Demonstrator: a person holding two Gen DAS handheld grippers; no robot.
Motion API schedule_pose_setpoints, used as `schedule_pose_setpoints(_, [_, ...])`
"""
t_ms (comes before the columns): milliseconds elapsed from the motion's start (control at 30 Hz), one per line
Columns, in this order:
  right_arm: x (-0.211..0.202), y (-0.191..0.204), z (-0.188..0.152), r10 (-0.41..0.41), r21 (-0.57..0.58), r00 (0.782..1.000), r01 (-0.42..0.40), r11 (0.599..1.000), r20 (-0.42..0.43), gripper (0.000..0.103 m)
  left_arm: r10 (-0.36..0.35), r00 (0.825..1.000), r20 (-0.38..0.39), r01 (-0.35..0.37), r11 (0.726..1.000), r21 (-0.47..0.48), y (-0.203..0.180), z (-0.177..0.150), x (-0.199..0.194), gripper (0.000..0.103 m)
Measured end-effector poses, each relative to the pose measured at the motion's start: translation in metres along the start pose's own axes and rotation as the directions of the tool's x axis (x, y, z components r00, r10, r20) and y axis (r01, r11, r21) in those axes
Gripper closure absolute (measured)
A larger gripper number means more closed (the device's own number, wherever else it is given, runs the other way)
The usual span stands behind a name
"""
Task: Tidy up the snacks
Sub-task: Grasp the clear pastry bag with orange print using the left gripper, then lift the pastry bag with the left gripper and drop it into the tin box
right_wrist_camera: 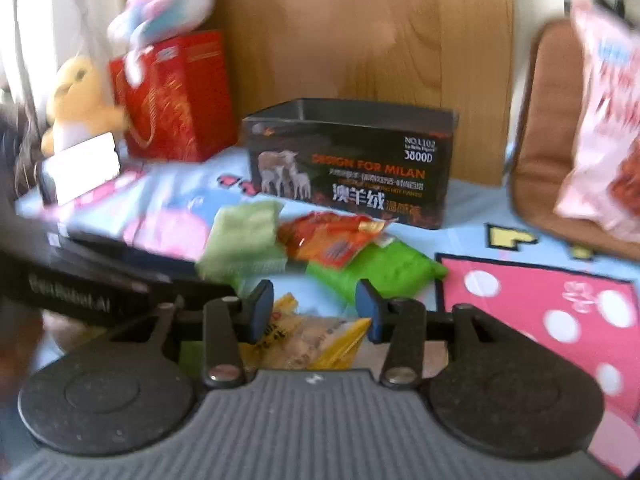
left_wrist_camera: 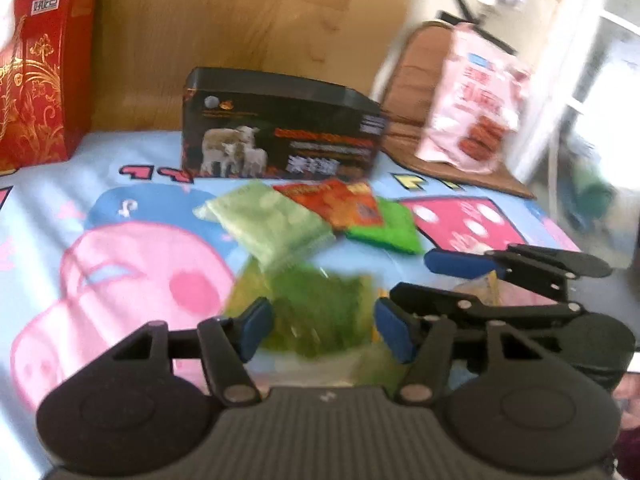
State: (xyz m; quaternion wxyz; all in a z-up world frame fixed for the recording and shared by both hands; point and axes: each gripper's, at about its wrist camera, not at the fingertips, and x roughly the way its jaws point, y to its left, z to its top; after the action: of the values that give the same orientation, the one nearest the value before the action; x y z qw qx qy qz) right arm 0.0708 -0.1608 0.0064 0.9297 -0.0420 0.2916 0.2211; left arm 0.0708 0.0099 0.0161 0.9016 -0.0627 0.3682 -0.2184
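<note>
Left gripper (left_wrist_camera: 323, 330) fingers are standing open around a green packet (left_wrist_camera: 320, 312), right gripper (right_wrist_camera: 316, 310) fingers open over a yellow packet (right_wrist_camera: 316, 344), both packets lying before the black box (right_wrist_camera: 352, 160); the two grippers are crowding and risking a collision

Bed with a light-blue cartoon sheet (left_wrist_camera: 48, 216), pink pig print at 8 o'clock in left wrist view, pink polka-dot panel (right_wrist_camera: 540, 312) at 4 o'clock in right wrist view. Wooden headboard (left_wrist_camera: 240, 20) spans 12 o'clock, warm glossy grain. Brown padded cushion (left_wrist_camera: 412, 76) leans at 2 o'clock against the headboard's end. White frame with bright daylight (left_wrist_camera: 600, 80) at 3 o'clock, blown out. Yellow plush toy (right_wrist_camera: 80, 96) at 10 o'clock in right wrist view, with pale curtain-like fabric (right_wrist_camera: 24, 40) beside it. Both views motion-blurred.
</note>
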Motion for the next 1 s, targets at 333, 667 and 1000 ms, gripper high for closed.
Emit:
schedule_pose_setpoints(333, [-0.081,-0.007,-0.034,0.09,0.195,0.983,-0.12,0.973,0.159,0.053,-0.005,0.982,0.189,0.05,0.971,-0.233,0.051,-0.026,-0.097,0.037])
schedule_pose_setpoints(667, [-0.066,0.067,-0.035,0.415,0.107,0.909,-0.416,0.903,0.029,0.053,-0.027,0.99,0.139,0.073,0.938,-0.34,0.085,-0.064,-0.101,0.034])
schedule_pose_setpoints(1000, [-0.024,0.102,-0.031,0.372,0.038,0.925,-0.371,0.928,-0.078,0.062,-0.072,0.993,0.097,0.1,0.943,-0.319,0.067,-0.076,-0.093,0.058])
